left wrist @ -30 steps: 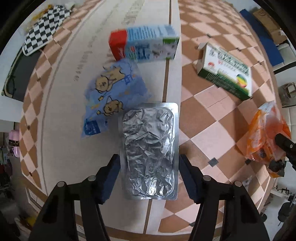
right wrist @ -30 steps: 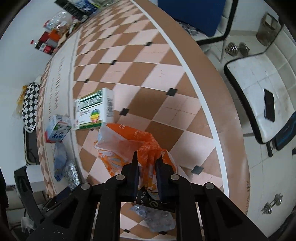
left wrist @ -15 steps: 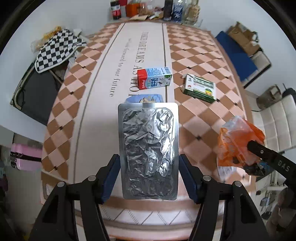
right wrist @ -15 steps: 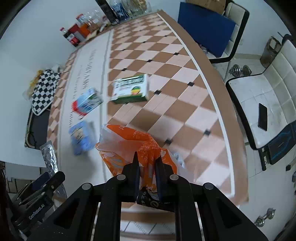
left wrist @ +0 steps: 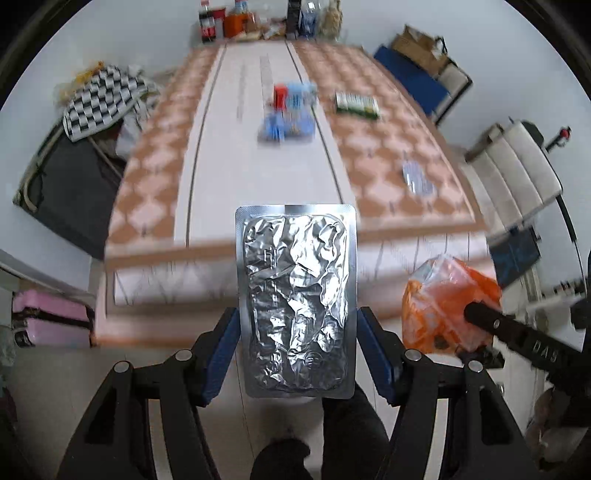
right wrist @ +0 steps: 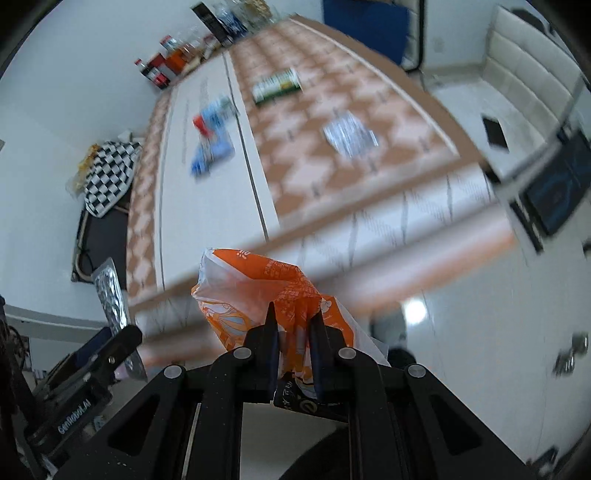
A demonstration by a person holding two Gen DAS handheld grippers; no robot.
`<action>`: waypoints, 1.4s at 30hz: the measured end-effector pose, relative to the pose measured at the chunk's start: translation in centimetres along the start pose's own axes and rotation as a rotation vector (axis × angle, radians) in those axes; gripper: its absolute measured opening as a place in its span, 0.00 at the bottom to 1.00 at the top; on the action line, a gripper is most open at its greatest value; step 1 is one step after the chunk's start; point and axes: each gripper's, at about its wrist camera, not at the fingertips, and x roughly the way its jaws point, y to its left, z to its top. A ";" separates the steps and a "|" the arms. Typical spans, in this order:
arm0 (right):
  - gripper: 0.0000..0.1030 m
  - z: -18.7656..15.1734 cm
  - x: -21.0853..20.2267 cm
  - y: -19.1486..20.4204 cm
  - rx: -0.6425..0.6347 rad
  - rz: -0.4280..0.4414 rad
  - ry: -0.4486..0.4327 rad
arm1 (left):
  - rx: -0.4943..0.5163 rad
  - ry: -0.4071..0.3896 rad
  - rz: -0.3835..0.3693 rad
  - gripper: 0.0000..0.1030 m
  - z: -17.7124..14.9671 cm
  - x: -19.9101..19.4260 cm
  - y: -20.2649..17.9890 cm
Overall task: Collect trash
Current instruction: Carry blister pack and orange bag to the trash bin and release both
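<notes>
My left gripper (left wrist: 297,317) is shut on a silver foil blister pack (left wrist: 297,295) and holds it in the air off the near end of the table. The pack also shows in the right wrist view (right wrist: 110,295). My right gripper (right wrist: 293,317) is shut on an orange plastic bag (right wrist: 255,291), also off the table's near end; the bag shows at the right of the left wrist view (left wrist: 443,302). On the table lie a blue wrapper (left wrist: 286,127), a red and blue carton (left wrist: 291,95), a green and white box (left wrist: 356,104) and a clear blister pack (left wrist: 417,177).
The checkered table (left wrist: 155,177) has bottles and jars (left wrist: 258,18) at its far end. A checkered cloth on a black case (left wrist: 103,99) is at the left, a pink suitcase (left wrist: 48,317) below it. White chairs (left wrist: 524,162) stand at the right.
Both grippers have pulled back from the table and off its near edge, each still holding its item. The table items now look farther away, and a clear blister pack has come into view.
</notes>
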 end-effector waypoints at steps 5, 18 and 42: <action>0.14 -8.8 2.4 -3.4 0.072 -0.051 0.108 | -0.002 0.122 -0.039 0.59 -5.9 3.7 0.4; 0.14 -18.2 21.1 -14.2 0.288 -0.074 0.325 | -0.159 0.416 -0.129 0.60 -13.3 24.6 3.3; 0.96 -20.8 41.7 -17.0 0.227 -0.070 0.436 | -0.196 0.398 0.088 0.93 -18.6 34.9 8.0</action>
